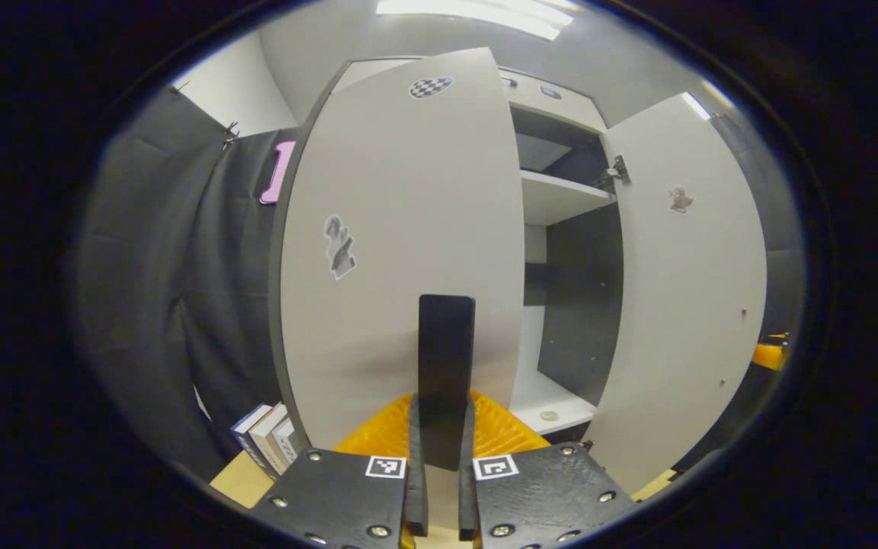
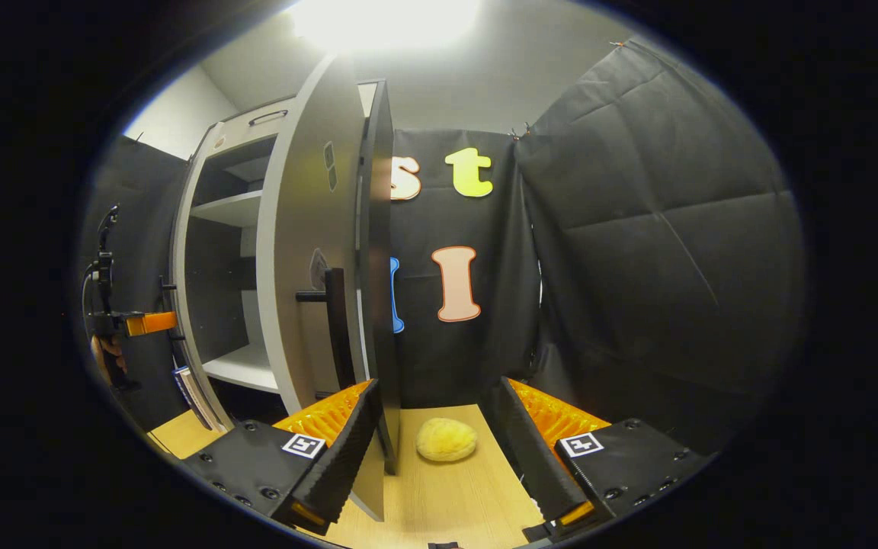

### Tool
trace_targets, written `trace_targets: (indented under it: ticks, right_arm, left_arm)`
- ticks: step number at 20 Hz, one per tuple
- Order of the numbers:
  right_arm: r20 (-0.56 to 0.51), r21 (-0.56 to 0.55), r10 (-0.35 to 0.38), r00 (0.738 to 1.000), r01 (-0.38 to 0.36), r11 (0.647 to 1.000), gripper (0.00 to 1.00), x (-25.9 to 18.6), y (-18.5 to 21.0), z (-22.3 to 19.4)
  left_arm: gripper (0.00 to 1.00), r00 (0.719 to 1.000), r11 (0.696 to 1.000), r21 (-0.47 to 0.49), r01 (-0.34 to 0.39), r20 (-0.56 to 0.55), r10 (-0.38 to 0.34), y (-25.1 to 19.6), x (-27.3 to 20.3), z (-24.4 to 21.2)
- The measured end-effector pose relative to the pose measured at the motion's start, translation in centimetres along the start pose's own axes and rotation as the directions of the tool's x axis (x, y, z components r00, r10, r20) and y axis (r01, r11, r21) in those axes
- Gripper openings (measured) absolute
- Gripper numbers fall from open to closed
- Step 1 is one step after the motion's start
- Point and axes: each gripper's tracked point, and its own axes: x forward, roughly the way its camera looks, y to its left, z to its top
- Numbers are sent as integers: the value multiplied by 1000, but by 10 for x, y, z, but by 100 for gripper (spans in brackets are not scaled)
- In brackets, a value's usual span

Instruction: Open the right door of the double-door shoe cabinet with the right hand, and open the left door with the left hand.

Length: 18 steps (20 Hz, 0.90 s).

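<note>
Two doors of the shoe cabinet (image 1: 561,198) stand away from it, and we can look in at its white shelves (image 1: 561,194). In the left gripper view our left tongs (image 1: 443,435) are pressed tight on the black handle (image 1: 447,358) of the left door (image 1: 401,252). That door is only part open and it blocks much of our look inside. It has a gray sticker (image 1: 340,245) on it and a checkered one (image 1: 430,87) near the top. The right door (image 1: 683,290) is swung wide and carries one small sticker (image 1: 680,200). Some books (image 1: 265,436) stand on the wooden floor (image 1: 241,480) just beside the left door.

In the right gripper view our right tongs (image 2: 439,450) are spread wide and pinch nothing. The thin edge of the right door (image 2: 378,267) stands between the two fingers, close to the left one, and we cannot tell if they touch. Its black handle (image 2: 336,324) sticks out on the side toward the shelves. A yellow sponge (image 2: 447,440) lies on the wooden floor (image 2: 454,503) between the fingers, near the door. Far off, beside the cabinet, we see the other tongs (image 2: 145,323) with a hand (image 2: 107,358) behind them.
</note>
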Motion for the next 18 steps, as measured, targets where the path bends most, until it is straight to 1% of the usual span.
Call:
trace_targets:
  ticks: [1,2,3,4,5,6,7,8,9,10,11,12,13,14,15,16,17,18]
  right_arm:
    - [3,-1,1,1000,-1,1000,93,0,3,2]
    - [5,-4,0,1000,0,1000,93,-1,4,3]
    - [8,-10,-5,1000,5,1000,96,-2,5,5]
    - [11,-15,-9,1000,9,1000,93,-4,6,7]
    - [12,-20,-14,1000,14,1000,93,-4,6,8]
    - [12,-23,-18,1000,18,1000,92,-6,7,8]
    - [10,-26,-21,1000,21,999,96,-7,9,7]
    - [5,-29,-25,1000,25,999,96,-8,11,7]
    - [0,-31,-29,1000,29,999,96,-8,12,5]
    - [-2,-33,-31,1000,31,999,92,-10,14,5]
    - [-4,-35,-33,999,33,999,96,-9,17,5]
    - [-8,-37,-35,999,35,999,96,-10,20,4]
    - [-11,-40,-36,999,35,999,96,-9,23,3]
    - [-11,-44,-36,999,36,998,96,-10,27,3]
    - [-12,-47,-36,999,36,998,96,-9,31,4]
    - [-11,-50,-35,999,34,998,96,-10,35,5]
    - [-8,-53,-31,999,31,998,93,-10,41,6]
    - [-5,-56,-27,1000,27,998,93,-12,46,7]
  left_arm:
    - [17,1000,1000,1,4,5,-4,4,-3,0]
    - [18,1000,1000,5,7,6,-7,9,-8,0]
    - [17,1000,1000,9,9,10,-9,14,-14,-2]
    - [18,1000,1000,9,10,11,-11,19,-20,-3]
    - [17,1000,1000,13,17,15,-18,23,-24,-1]
    - [12,1000,1000,6,20,18,-21,29,-33,-2]
    - [12,1000,1000,2,25,17,-25,35,-40,-4]
    - [15,999,1000,-2,30,16,-30,41,-45,-4]
    - [13,999,1000,-4,31,16,-31,46,-49,-3]
    - [13,999,1000,-3,26,18,-26,52,-54,-3]
    - [13,1000,1000,1,21,19,-21,59,-60,-2]
    - [14,1000,1000,0,11,21,-11,65,-66,-2]
    - [12,1000,1000,-2,3,24,-3,74,-72,-2]
    - [14,1000,1000,-6,-6,29,6,84,-77,-2]
    - [12,999,1000,-10,-10,36,11,93,-84,1]
    - [13,999,1000,-15,-21,30,22,104,-86,-1]
    - [11,999,999,-12,-36,29,36,118,-93,-1]
    - [9,998,999,-8,-53,24,53,131,-92,-2]
